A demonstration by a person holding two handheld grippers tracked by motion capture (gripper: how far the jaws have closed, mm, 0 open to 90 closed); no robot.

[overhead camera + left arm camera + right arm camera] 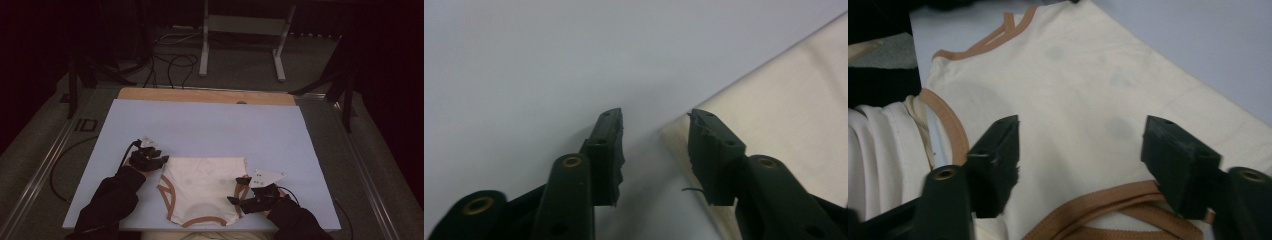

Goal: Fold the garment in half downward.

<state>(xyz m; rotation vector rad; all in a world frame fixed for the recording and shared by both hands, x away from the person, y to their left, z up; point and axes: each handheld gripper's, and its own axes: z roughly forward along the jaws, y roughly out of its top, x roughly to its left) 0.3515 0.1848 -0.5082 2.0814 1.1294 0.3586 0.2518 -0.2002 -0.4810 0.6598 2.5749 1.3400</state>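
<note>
A cream garment (205, 187) with tan trim lies flat near the front edge of a pale blue board (200, 125). My left gripper (161, 159) sits at the garment's far left corner. In the left gripper view its jaws (655, 117) stand open, with the corner of the garment (784, 100) lying on the board between them, nearer the right jaw. My right gripper (239, 191) is at the garment's right side near the front. In the right gripper view it (1085, 127) is open just above the cloth (1073, 75), with the tan trim (1098, 202) below the jaws.
The board rests on a wooden table whose far edge (205, 95) shows behind it. A black cable (60, 170) loops off the board's left side. Beyond the table are a metal frame's legs (204, 50) and loose floor cables (175, 65). Pale ribbed cloth (878, 150) lies past the board's front edge.
</note>
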